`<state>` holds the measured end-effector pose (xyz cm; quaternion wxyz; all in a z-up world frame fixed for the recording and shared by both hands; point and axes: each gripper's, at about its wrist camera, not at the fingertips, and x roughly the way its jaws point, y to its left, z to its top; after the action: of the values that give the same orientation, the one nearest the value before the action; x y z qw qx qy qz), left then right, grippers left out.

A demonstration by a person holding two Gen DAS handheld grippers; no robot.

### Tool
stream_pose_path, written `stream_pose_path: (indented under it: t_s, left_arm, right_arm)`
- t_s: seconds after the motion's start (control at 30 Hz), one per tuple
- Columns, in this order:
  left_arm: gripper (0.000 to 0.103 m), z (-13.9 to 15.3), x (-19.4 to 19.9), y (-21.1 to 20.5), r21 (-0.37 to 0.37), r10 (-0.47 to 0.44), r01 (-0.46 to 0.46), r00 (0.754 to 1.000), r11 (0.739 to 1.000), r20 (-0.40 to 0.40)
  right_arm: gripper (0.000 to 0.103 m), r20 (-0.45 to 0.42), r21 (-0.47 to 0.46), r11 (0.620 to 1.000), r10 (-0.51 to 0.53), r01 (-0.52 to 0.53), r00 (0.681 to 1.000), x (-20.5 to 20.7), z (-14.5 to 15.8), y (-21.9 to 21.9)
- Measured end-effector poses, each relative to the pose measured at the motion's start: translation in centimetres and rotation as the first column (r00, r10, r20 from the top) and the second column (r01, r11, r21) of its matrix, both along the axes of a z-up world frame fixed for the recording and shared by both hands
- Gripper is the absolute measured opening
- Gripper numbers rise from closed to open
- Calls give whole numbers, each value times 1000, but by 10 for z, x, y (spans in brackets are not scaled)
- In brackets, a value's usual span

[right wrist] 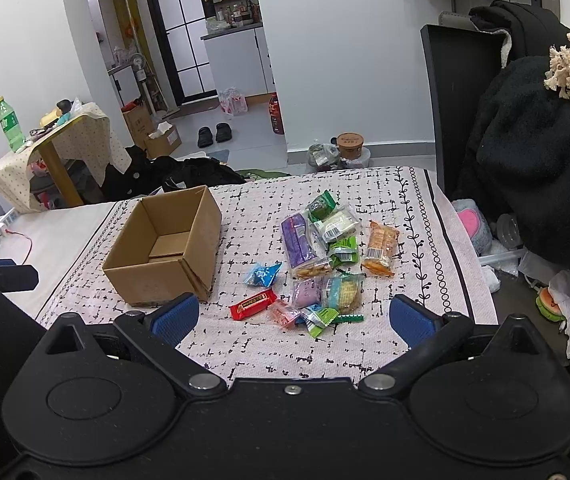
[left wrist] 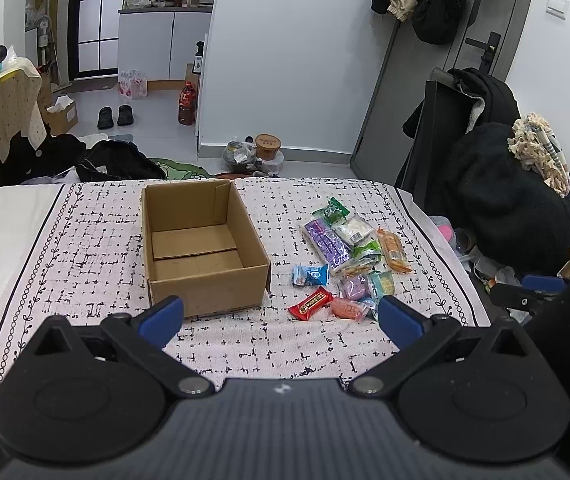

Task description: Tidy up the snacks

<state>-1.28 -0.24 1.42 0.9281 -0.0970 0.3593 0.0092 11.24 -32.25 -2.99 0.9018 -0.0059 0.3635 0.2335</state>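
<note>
Both tongs spread wide, gripping nothing. Left tongs [left wrist: 281,318] poised above the near edge of the patterned cloth [left wrist: 85,248], aimed between box and snack pile. Right tongs [right wrist: 293,318] likewise raised short of the pile, nearest packets lying just beyond the blue pads [right wrist: 411,320].

Cardboard box [left wrist: 201,248] standing open-topped on the left of the cloth, no snacks visible inside; flaps folded away, apparently to leave the mouth free for dropping items in.

Snacks heaped loosely to the right of the box, apart from it, none sorted. Red bar [right wrist: 253,304] and blue packet [right wrist: 263,274] nearest the box; pink packet [right wrist: 284,314] touching the red bar's end. Purple pack [right wrist: 299,242], white pack [right wrist: 339,222] and green packets overlapping further back; orange pack [right wrist: 381,248] at the right fringe.

Task judged not yet begun. Red bar lying clear of the heap, likely the easiest first pick. Overlapped wrappers liable to slip or drag neighbours when lifted.
</note>
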Motion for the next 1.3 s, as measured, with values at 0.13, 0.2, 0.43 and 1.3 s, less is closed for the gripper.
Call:
stream_pose_path:
  t_s: [0.13, 0.2, 0.43, 1.3]
  left_arm:
    - [103, -2, 0, 1, -1, 0, 0, 1000, 1000, -3]
    - [103, -2, 0, 1, -2, 0, 0, 1000, 1000, -3]
    - [103, -3, 1, 1, -2, 1, -1, 1000, 1000, -6]
    - [103, -18, 31, -2, -19, -8, 7, 999, 1000, -39]
  right_arm:
    - [103, 0, -1, 1000, 0, 0, 1000, 0, 0, 0]
    - [103, 2, -3, 1000, 0, 0, 1000, 0, 0, 0]
    - [103, 4, -5, 1000, -1, 1, 1000, 1, 0, 0]
    - [103, -8, -7, 999, -52, 52, 999, 25, -15, -14]
